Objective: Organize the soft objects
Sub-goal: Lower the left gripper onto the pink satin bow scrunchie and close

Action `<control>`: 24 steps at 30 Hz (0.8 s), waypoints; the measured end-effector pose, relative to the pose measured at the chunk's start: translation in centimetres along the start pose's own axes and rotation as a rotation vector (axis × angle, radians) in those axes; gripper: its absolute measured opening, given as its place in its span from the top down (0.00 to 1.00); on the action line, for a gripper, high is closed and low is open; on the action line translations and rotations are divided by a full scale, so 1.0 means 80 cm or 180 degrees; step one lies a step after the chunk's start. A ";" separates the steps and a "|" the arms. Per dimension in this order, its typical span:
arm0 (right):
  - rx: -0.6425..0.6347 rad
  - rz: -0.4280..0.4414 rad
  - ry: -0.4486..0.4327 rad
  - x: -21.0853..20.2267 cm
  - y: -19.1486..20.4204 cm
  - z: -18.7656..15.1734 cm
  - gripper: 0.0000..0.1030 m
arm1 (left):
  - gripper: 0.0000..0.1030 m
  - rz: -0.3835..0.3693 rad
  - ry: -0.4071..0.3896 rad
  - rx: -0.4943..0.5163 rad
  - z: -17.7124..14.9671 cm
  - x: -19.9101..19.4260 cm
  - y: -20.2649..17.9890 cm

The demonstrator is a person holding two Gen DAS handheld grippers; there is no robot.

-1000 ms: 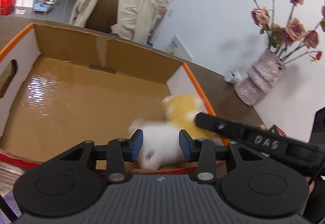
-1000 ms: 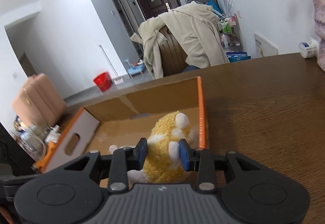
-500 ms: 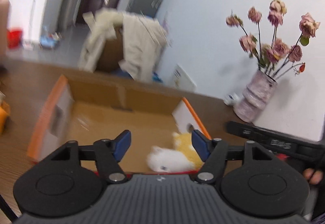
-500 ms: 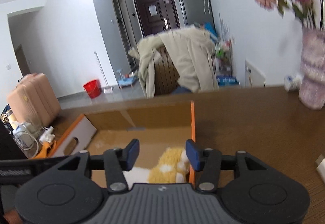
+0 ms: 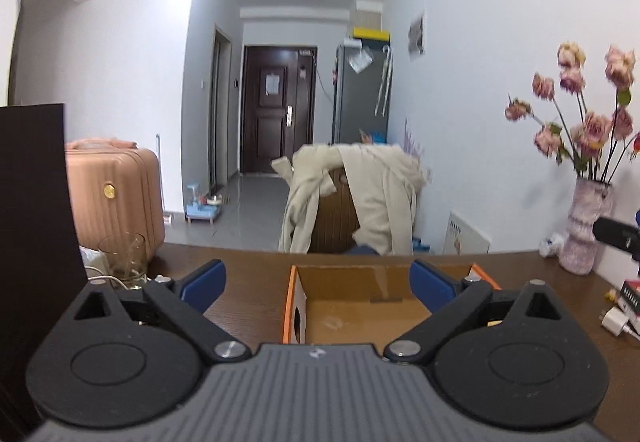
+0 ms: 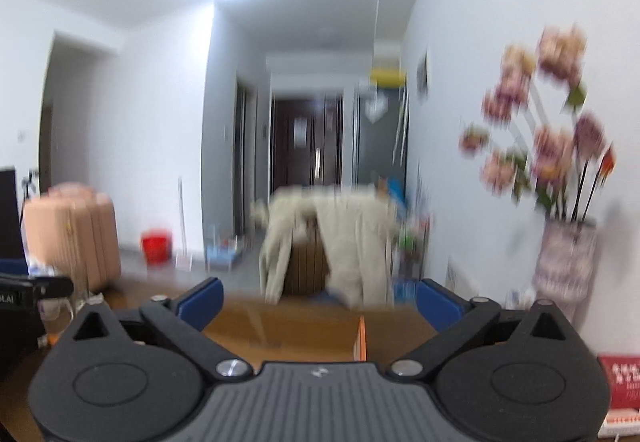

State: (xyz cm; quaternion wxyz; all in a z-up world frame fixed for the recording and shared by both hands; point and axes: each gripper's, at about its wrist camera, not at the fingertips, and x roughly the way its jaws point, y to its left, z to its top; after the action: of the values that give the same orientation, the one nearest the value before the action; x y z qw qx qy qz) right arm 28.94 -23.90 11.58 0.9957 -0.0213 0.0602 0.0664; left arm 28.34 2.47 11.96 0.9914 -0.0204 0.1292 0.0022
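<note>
The orange-edged cardboard box [image 5: 348, 306] stands on the brown table, straight ahead of my left gripper [image 5: 318, 282], which is wide open and empty above its near end. The box also shows in the blurred right wrist view [image 6: 304, 330]. My right gripper [image 6: 318, 300] is wide open and empty, raised over the box's right wall. The white and yellow plush toys are hidden below both gripper bodies. The right gripper's tip [image 5: 616, 234] shows at the right edge of the left wrist view.
A vase of pink flowers [image 5: 586, 226] stands at the table's back right by the wall. A white charger [image 5: 614, 322] and a red book [image 6: 624, 382] lie to the right. A drinking glass [image 5: 122, 256] and a dark panel [image 5: 36, 209] are at the left. A chair with a beige coat [image 5: 360, 197] stands behind the table.
Both grippers let go of the plush toys inside the box, opened wide, and lifted and pulled back. The toys have dropped out of sight below the gripper bodies.
</note>
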 end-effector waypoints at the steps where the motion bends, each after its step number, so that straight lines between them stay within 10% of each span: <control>1: -0.0011 0.0014 -0.0023 -0.006 0.005 -0.001 0.00 | 0.02 0.0009 -0.0034 0.0012 -0.001 -0.006 0.001; 24: 0.0124 0.0301 0.0101 -0.229 0.068 -0.100 0.00 | 0.00 -0.0267 -0.0365 0.0281 -0.142 -0.233 0.038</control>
State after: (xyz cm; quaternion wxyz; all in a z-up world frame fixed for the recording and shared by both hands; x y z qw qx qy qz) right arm 9.26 -21.27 5.74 0.9906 -0.0001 0.0782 0.1119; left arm 7.35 5.07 5.64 0.9963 0.0181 0.0712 -0.0438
